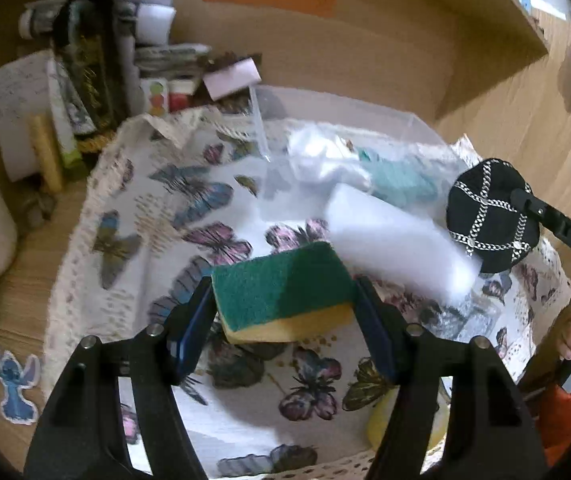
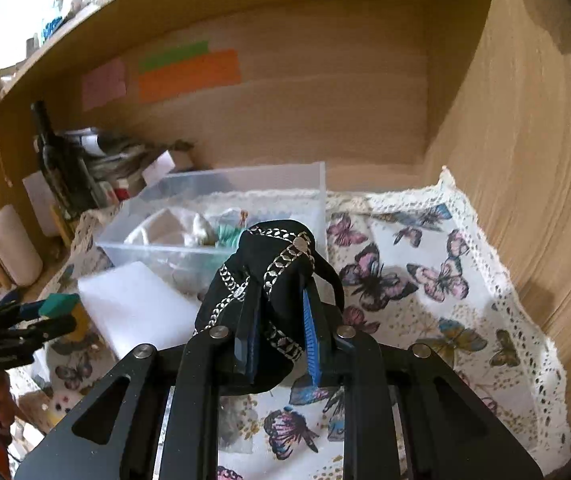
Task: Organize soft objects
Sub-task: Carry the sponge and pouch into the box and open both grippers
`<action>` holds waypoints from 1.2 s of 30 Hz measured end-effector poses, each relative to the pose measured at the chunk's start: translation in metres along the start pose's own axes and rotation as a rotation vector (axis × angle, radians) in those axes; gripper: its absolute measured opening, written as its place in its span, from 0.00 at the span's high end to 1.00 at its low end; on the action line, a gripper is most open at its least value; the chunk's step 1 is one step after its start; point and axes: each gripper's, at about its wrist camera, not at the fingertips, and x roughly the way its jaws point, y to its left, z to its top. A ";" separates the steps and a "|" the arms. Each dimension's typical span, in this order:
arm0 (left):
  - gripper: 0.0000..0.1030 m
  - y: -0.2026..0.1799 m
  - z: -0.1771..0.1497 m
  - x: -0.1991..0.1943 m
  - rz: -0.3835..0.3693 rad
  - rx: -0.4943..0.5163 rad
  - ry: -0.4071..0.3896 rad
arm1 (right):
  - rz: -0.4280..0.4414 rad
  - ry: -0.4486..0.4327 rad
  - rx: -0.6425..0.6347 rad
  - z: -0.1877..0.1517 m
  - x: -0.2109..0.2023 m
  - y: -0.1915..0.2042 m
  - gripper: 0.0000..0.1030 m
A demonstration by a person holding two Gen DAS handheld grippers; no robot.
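Centre of the frame: left gripper [image 1: 283, 304] clamps a green-and-yellow sponge [image 1: 281, 292] above the butterfly cloth [image 1: 157, 200]. Right gripper [image 2: 281, 320] clamps a black chain-trimmed pouch [image 2: 269, 264] near the clear box [image 2: 213, 208].

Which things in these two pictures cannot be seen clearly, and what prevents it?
- Contents of the clear plastic box: white and teal soft things, motion-blurred in the left wrist view, partly behind the black chain-trimmed fabric piece in the right.
- White foam block: edges smeared by blur, left wrist view.
- Yellow object on the butterfly cloth: mostly hidden by the left gripper, which holds the green-and-yellow sponge.
- Dark bottle label: too blurred to read.
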 end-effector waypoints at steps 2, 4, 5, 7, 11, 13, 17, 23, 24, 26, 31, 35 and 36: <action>0.34 0.003 0.005 -0.008 0.008 -0.002 -0.024 | -0.003 -0.021 0.002 0.005 -0.005 0.001 0.84; 0.34 0.004 0.011 -0.014 0.014 0.001 -0.047 | -0.004 -0.038 0.000 0.009 -0.009 0.000 0.84; 0.34 0.003 0.014 -0.018 0.015 0.006 -0.059 | -0.005 -0.050 0.001 0.011 -0.012 0.000 0.83; 0.34 0.000 0.022 -0.024 0.015 0.021 -0.087 | -0.003 -0.067 0.000 0.016 -0.015 0.000 0.83; 0.34 -0.010 0.042 -0.031 0.009 0.049 -0.144 | 0.005 -0.107 -0.008 0.028 -0.021 0.003 0.83; 0.34 -0.016 0.052 -0.033 0.007 0.066 -0.172 | 0.012 -0.128 -0.012 0.034 -0.023 0.004 0.83; 0.34 -0.029 0.070 -0.035 -0.008 0.100 -0.212 | 0.022 -0.167 -0.024 0.047 -0.023 0.009 0.83; 0.34 -0.039 0.096 -0.017 -0.030 0.080 -0.205 | 0.037 -0.216 -0.047 0.070 -0.017 0.015 0.83; 0.34 -0.040 0.101 -0.010 -0.034 0.077 -0.194 | 0.037 -0.221 -0.050 0.073 -0.015 0.016 0.83; 0.34 -0.042 0.108 0.001 -0.031 0.077 -0.177 | 0.031 -0.230 -0.059 0.080 -0.011 0.016 0.83; 0.34 -0.043 0.123 0.031 -0.044 0.069 -0.120 | 0.018 -0.215 -0.079 0.088 0.008 0.018 0.83; 0.34 -0.044 0.128 0.055 -0.049 0.065 -0.066 | -0.001 -0.172 -0.101 0.087 0.030 0.020 0.83; 0.34 -0.044 0.129 0.061 -0.047 0.069 -0.055 | -0.005 -0.157 -0.105 0.086 0.037 0.020 0.83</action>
